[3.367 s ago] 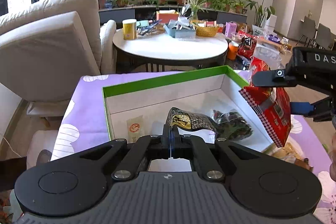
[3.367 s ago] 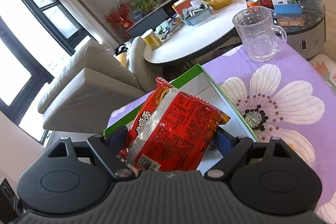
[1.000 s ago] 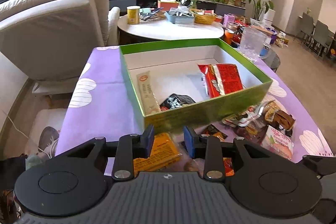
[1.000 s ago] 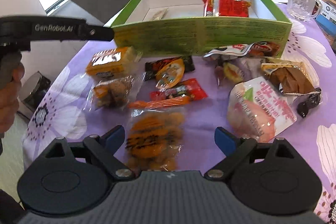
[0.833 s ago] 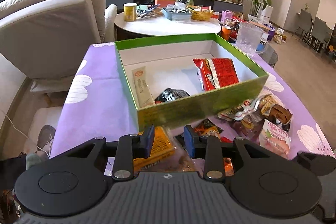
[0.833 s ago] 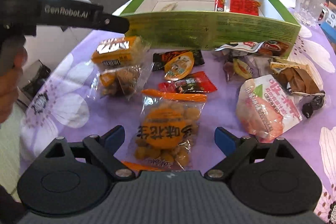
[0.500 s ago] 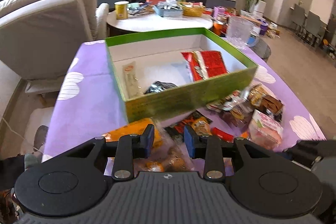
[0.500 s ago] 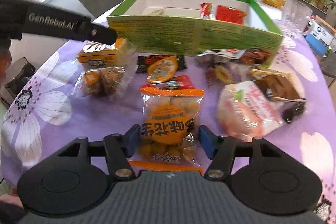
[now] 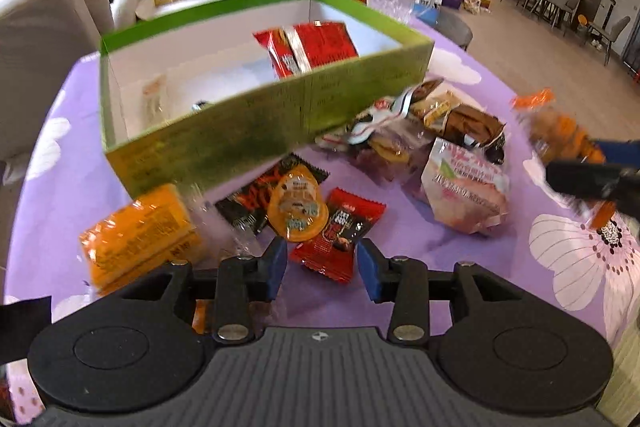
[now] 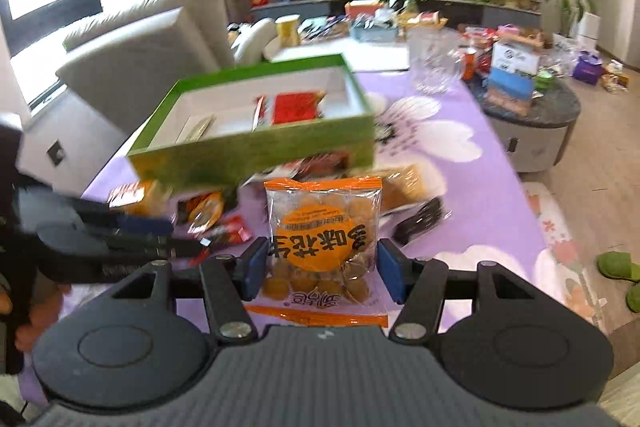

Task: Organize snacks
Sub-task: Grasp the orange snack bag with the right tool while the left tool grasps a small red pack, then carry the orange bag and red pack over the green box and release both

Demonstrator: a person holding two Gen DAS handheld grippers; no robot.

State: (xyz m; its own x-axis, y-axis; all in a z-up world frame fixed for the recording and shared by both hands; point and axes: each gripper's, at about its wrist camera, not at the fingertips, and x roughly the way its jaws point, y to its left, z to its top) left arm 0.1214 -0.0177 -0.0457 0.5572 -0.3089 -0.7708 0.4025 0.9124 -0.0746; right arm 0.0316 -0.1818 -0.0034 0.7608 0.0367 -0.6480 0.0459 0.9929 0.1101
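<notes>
A: Status, right gripper (image 10: pixel 320 269)?
B: Clamped on the orange snack bag (image 10: pixel 324 243), lifted off the purple tablecloth (image 10: pixel 480 203); green box (image 10: pixel 256 151) at 11 o'clock.
A: Left gripper (image 9: pixel 322 267)?
B: Jaws apart, just opened wider, nothing gripped; red packet (image 9: pixel 340 233) at 12 o'clock, box (image 9: pixel 256 131) beyond it.

The right gripper (image 10: pixel 318 277) has closed its fingers on the orange peanut bag (image 10: pixel 322 243) and lifted it off the counter (image 10: pixel 480 195), where it lay a second ago. The left gripper (image 9: pixel 322 269) has come down over the red candy wrapper (image 9: pixel 340 227), its fingers just opening wider, the wrapper between them unpressed
</notes>
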